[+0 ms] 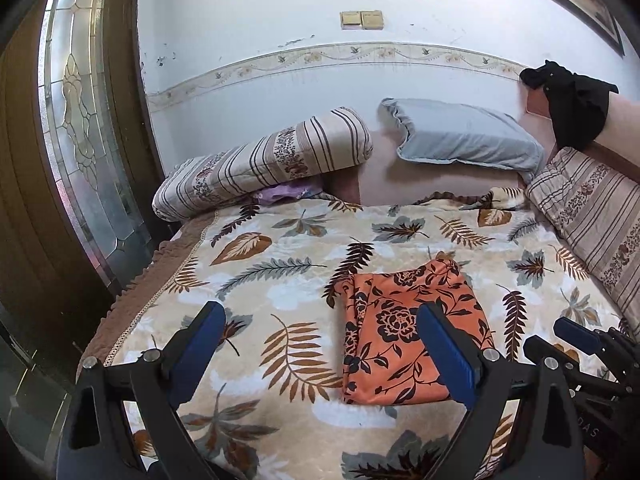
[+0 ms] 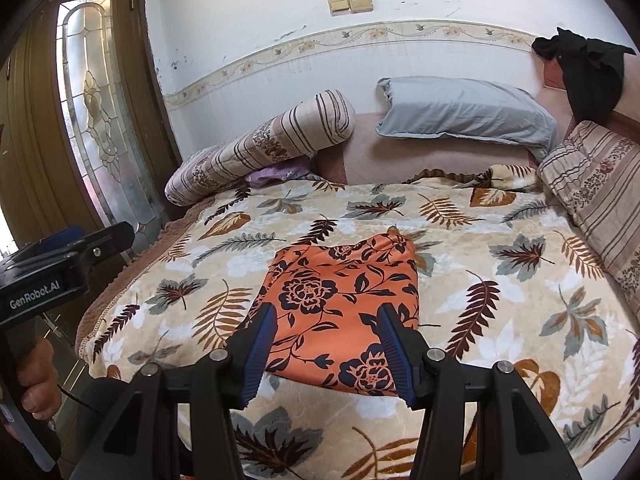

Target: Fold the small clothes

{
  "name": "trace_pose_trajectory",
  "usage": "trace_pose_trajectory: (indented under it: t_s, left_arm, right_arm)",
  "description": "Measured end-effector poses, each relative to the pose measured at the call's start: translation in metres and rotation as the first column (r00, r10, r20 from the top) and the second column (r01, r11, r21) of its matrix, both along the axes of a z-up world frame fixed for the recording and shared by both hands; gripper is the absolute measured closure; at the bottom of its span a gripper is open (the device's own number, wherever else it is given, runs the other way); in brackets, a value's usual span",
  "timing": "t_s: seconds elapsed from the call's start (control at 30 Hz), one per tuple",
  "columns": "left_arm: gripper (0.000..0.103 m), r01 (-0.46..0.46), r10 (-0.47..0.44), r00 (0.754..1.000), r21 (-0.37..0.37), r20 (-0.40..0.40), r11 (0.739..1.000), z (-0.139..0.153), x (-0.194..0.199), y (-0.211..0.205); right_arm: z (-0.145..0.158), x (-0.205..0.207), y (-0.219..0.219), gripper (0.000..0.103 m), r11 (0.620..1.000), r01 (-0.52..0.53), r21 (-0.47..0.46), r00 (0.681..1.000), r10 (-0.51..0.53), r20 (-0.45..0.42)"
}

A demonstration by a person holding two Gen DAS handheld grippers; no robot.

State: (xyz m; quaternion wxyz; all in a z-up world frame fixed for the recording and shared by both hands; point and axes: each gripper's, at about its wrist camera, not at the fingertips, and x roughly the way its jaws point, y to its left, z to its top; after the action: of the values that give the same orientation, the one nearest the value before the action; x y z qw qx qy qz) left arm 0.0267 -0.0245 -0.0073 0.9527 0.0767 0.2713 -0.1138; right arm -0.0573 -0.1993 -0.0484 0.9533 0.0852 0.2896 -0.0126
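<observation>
A folded orange cloth with black flowers (image 1: pixel 408 328) (image 2: pixel 340 300) lies flat on the leaf-patterned blanket (image 1: pixel 280 264) (image 2: pixel 500 300). My left gripper (image 1: pixel 324 332) is wide open over the blanket, just left of the cloth; its right finger (image 1: pixel 444 344) overlaps the cloth's near edge in the picture. My right gripper (image 2: pixel 326 340) hovers at the cloth's near edge with its blue pads apart and nothing pinched; the cloth shows flat between them. Each gripper appears in the other's view: the right one (image 1: pixel 568 330) at far right, the left one (image 2: pixel 100 240) at far left, held by a hand (image 2: pixel 36 380).
A striped bolster (image 1: pixel 264 160), a blue-grey pillow (image 1: pixel 464 136) and a striped pillow (image 1: pixel 592 216) line the head and right side of the bed. A black garment (image 1: pixel 576 108) hangs on the headboard corner. A purple cloth (image 1: pixel 284 192) peeks from under the bolster. A glass-panelled door (image 1: pixel 80 120) stands left.
</observation>
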Motion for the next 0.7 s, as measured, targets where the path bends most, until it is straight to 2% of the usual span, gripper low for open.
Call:
trace_pose_trajectory:
  t_s: [0.7]
  left_arm:
    - [0.007,0.008,-0.008,0.999,-0.006,-0.039,1.0,-0.01,0.025,-0.002]
  right_arm:
    - [-0.006,0.033,0.004,0.047,0.999,-0.04,0.002,0.999,0.04,-0.016]
